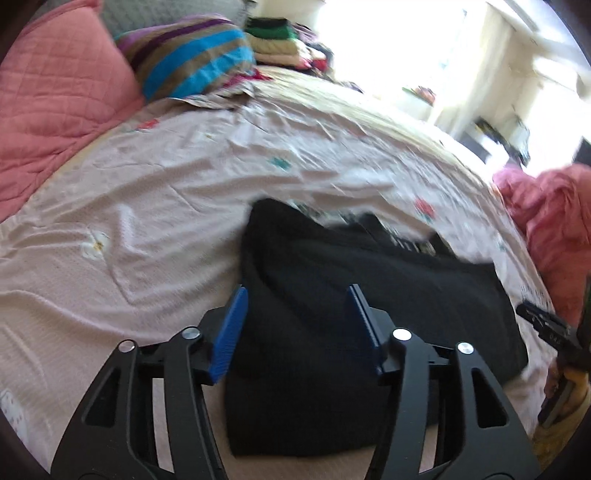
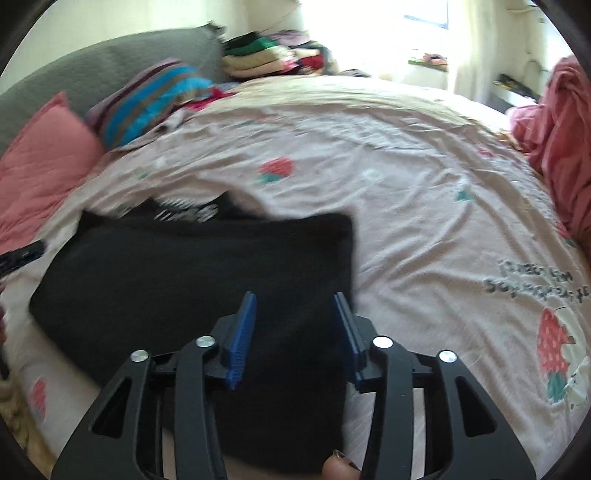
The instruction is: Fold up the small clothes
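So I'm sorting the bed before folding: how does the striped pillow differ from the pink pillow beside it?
The striped pillow carries blue, brown and purple bands; the pink pillow is one plain colour. The pink pillow's cover is quilted in a diamond pattern, the striped pillow's cover shows none. The striped pillow lies farther from the black garment than the pink pillow does. Both rest at the head end of the bedsheet.

Home bedroom, bed under a pale strawberry-print sheet (image 2: 406,206) filling mid-frame, pink quilted pillow (image 1: 55,99) and striped cushion (image 1: 188,59) upper left, stacked folded clothes (image 2: 258,59) top centre, bright curtained window (image 2: 424,22) upper right
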The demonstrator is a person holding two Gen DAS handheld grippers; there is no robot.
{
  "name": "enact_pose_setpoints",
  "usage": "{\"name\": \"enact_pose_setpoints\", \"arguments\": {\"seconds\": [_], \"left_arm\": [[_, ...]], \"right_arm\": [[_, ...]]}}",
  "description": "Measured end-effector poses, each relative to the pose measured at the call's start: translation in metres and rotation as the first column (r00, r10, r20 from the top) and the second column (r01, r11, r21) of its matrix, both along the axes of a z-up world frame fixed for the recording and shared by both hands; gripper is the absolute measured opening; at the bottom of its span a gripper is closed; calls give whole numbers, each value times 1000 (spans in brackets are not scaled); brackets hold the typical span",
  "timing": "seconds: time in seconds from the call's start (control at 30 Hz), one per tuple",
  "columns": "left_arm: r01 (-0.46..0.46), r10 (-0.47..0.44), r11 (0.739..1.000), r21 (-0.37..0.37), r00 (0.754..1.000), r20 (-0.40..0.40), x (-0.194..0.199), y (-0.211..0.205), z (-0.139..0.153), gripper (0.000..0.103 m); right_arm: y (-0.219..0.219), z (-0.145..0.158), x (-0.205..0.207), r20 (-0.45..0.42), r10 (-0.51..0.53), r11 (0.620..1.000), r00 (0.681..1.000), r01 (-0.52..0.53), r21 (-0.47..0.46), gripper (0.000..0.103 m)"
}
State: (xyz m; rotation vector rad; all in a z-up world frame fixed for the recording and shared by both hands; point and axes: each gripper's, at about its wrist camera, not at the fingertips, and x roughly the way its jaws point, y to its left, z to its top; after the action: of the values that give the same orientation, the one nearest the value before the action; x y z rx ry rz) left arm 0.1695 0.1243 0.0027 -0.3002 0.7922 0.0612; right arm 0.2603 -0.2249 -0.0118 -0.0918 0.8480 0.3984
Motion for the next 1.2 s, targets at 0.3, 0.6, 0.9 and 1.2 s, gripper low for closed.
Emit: {"name": "enact_pose_setpoints", "arguments": {"seconds": [0.3,0.6,0.9,1.2], "left_arm": [[60,-55,997,45,993,-108,-20,-33,-33,55],[42,-38,998,39,994,-100,-41,-37,-39,56],[20,-18,1000,16,996,-82,-51,-37,-29,56],[15,-14,1000,14,997,-76,-59,-40,-22,65]], "right_arm": [[14,-22,-44,-95,65,998,993,-66,-9,46],[1,-36,-60,-121,23,1000,992,-20,22,46],[-7,-25,-68,-94,16,999,995,-11,52,59],[-12,-16,-76,-76,10,997,997,-4,75,78]]}}
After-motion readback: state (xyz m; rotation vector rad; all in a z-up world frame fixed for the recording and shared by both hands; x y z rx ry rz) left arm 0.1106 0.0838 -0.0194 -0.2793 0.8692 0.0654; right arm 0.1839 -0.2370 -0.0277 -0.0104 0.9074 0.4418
